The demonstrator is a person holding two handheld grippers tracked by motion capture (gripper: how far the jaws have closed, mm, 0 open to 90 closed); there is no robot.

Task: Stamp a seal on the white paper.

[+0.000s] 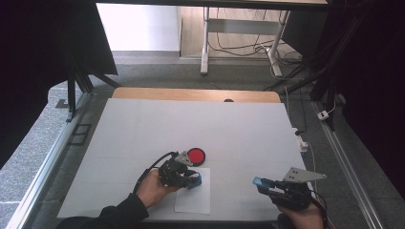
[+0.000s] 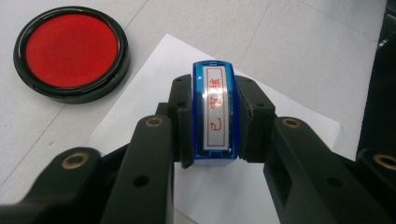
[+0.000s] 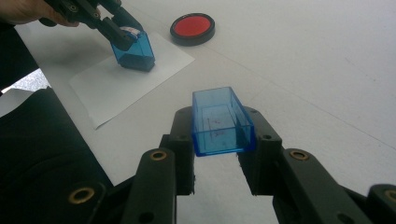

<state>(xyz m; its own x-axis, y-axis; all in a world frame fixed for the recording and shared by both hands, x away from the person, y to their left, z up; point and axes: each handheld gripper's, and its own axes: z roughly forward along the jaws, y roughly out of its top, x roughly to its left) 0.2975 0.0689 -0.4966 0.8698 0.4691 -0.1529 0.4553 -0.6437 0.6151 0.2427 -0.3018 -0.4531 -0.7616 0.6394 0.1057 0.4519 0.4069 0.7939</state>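
The left gripper (image 2: 215,116) clenched a blue stamp (image 2: 215,112), pressing it onto a white sheet of paper (image 1: 195,198) beside a red ink pad (image 1: 196,155). The right gripper (image 3: 219,135) grasped the stamp's blue cap (image 3: 222,122) above the table (image 1: 143,129).

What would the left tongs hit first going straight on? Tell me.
The left tongs, shut on the blue stamp, point down at the white paper; the stamp likely meets that first, if not already touching.

Stamp (image 2: 215,116) on paper (image 2: 299,116), ink pad (image 2: 71,51) beside
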